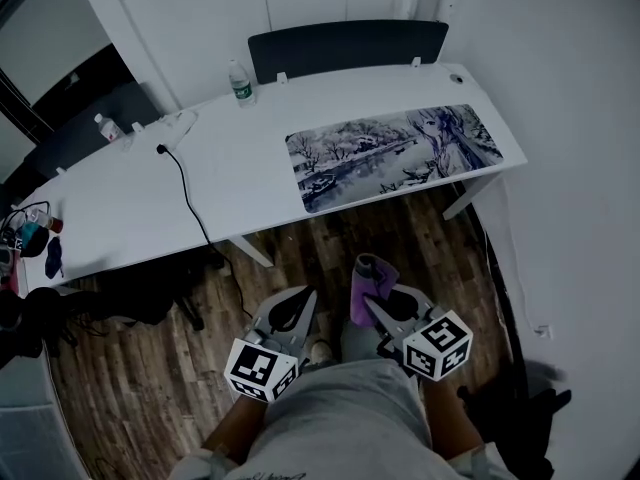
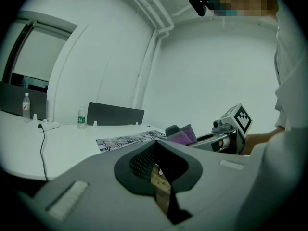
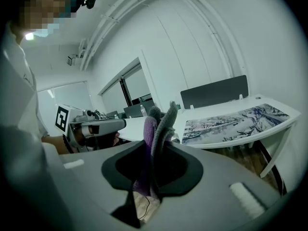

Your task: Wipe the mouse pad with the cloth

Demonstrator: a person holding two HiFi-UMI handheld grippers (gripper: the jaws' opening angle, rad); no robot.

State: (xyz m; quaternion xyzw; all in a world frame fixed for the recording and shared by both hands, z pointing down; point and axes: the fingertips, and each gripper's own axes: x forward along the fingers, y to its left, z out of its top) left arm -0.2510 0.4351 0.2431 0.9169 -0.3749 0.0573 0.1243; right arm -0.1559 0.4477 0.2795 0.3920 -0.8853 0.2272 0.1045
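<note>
The mouse pad [image 1: 395, 155], long and printed with a blue-white snowy picture, lies on the right half of the white desk [image 1: 120, 208]. I stand back from the desk over the wooden floor. A purple-grey cloth [image 1: 370, 278] sticks up from my right gripper [image 1: 372, 298], whose jaws are shut on it. The right gripper view shows the cloth [image 3: 159, 124] rising between the jaws, with the mouse pad [image 3: 236, 119] far ahead to the right. Beside it, my left gripper [image 1: 305, 296] is shut and holds nothing; in its own view the jaws meet [image 2: 155, 143].
On the desk stand a water bottle [image 1: 239, 81], a second bottle [image 1: 108, 128], and a power strip with a black cable [image 1: 190, 198] running off the front edge. A dark partition panel [image 1: 345, 48] lines the desk's back. Small clutter [image 1: 30, 238] sits at the left end.
</note>
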